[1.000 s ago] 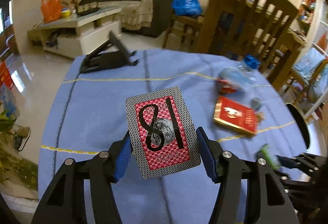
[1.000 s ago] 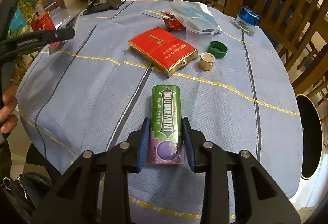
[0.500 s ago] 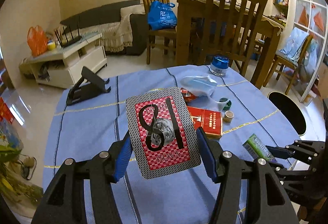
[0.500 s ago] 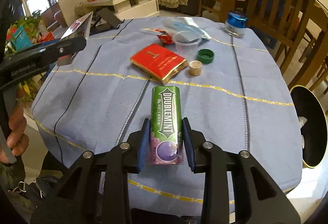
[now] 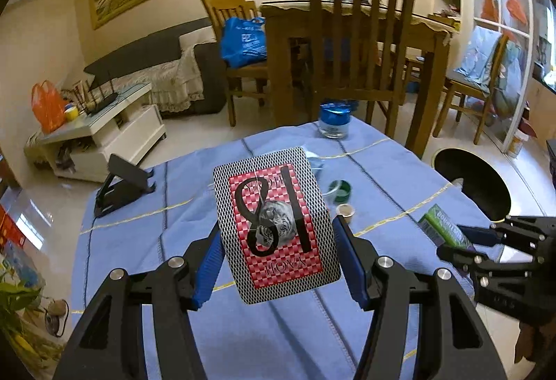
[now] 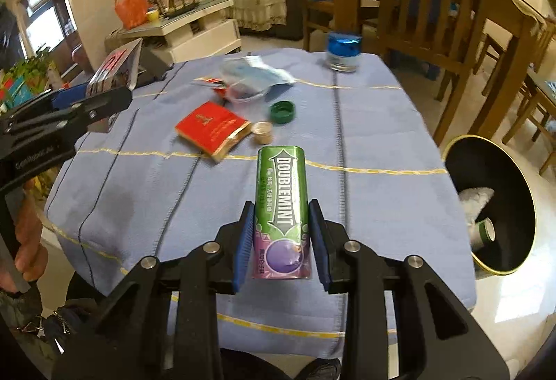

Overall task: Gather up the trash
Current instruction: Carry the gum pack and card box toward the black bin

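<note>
The right gripper [image 6: 281,241] clamps a gum pack [image 6: 280,206], long axis toward 12 o'clock; the left gripper [image 5: 278,261] holds a card box [image 5: 276,230] upright. Only the right view shows the bin's [image 6: 521,192] contents.

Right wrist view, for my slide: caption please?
Right tool grips a Doublemint gum pack above the blue tablecloth, black bin alongside.

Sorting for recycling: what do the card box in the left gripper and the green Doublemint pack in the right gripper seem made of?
Card box: looks like printed paperboard with a slight sheen; flat faces, crisp edges. Doublemint pack: probably glossy plastic or foil-wrapped; bright highlights along its rounded top. Neither is certain.
</note>
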